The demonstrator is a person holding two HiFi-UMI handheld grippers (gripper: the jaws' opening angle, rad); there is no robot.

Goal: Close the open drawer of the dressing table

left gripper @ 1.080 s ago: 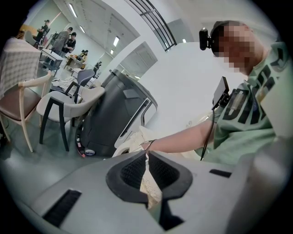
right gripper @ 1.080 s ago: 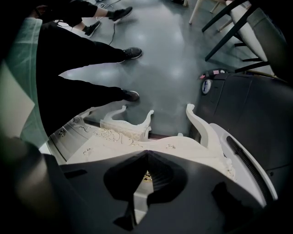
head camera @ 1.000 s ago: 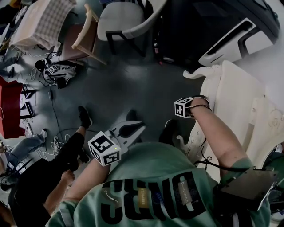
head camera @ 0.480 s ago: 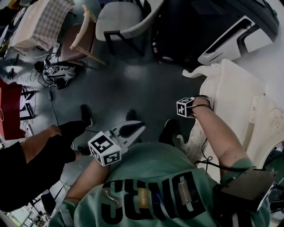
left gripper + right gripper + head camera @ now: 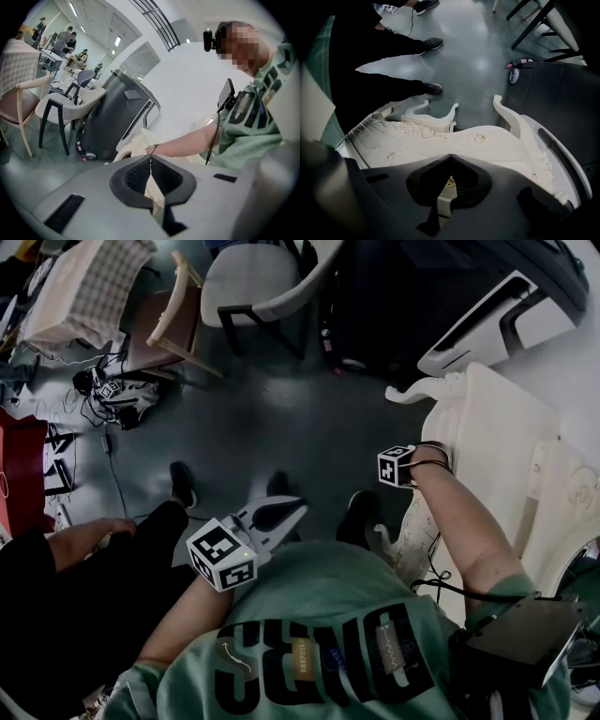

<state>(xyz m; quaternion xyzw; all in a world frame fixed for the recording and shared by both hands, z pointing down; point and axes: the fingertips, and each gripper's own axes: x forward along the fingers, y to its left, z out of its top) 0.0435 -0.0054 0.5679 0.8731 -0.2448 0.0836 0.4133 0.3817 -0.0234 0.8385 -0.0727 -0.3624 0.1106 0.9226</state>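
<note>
The white dressing table [image 5: 497, 427] with gold scrollwork stands at the right of the head view. Its carved front [image 5: 440, 138] with small gold knobs [image 5: 478, 137] fills the right gripper view. My right gripper [image 5: 450, 158] is shut, its tip right at that front. A gold knob [image 5: 450, 182] and a white edge show through the gap behind its tips. In the head view only its marker cube [image 5: 397, 466] shows at the table's edge. My left gripper [image 5: 281, 514] hangs shut in mid-air with nothing in it. I cannot tell how far the drawer stands open.
A dark grey machine [image 5: 450, 287] stands behind the table. A grey chair [image 5: 253, 282] and a wooden chair [image 5: 178, 320] are at the back. Cables [image 5: 112, 390] lie on the floor at left. A bystander in black [image 5: 84, 596] is at the lower left, shoe [image 5: 433, 88] near the table leg.
My right gripper's cube has shifted slightly right, toward the table. The bystander in black has moved closer at the lower left. The left gripper has stayed still.
</note>
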